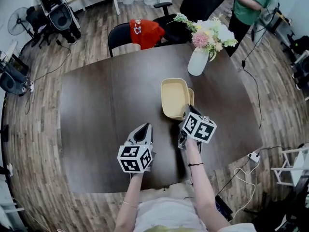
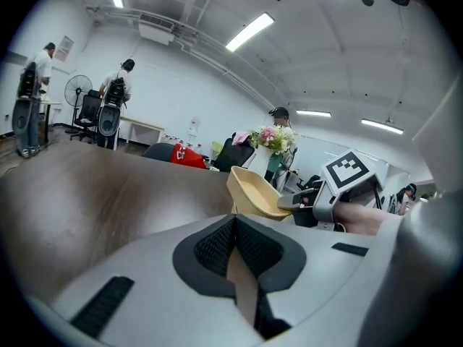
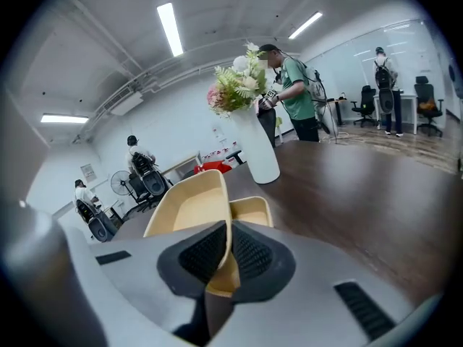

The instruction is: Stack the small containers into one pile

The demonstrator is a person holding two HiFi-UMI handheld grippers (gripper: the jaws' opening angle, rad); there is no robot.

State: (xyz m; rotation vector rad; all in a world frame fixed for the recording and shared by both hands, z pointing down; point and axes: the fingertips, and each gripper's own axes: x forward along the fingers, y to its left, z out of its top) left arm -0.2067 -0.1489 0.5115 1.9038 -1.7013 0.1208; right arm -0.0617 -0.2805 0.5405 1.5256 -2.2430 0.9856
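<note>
Tabletop (image 1: 96,110): container (image 1: 175,96) in R gripper (image 3: 230,231)

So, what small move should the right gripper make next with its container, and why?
Probably ease the held container sideways over the second container and lower it in. The right gripper grips its rim, tilted, and the second one shows just beside it, not yet nested.

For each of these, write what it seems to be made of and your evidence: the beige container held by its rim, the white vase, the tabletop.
Beige container: probably plastic, matte; thin moulded wall, even colour, rounded corners.
Vase: likely glazed ceramic, possibly plastic; smooth, opaque white surface.
Tabletop: dark wood or wood-look laminate, satin; faint grain and soft light reflections.
</note>
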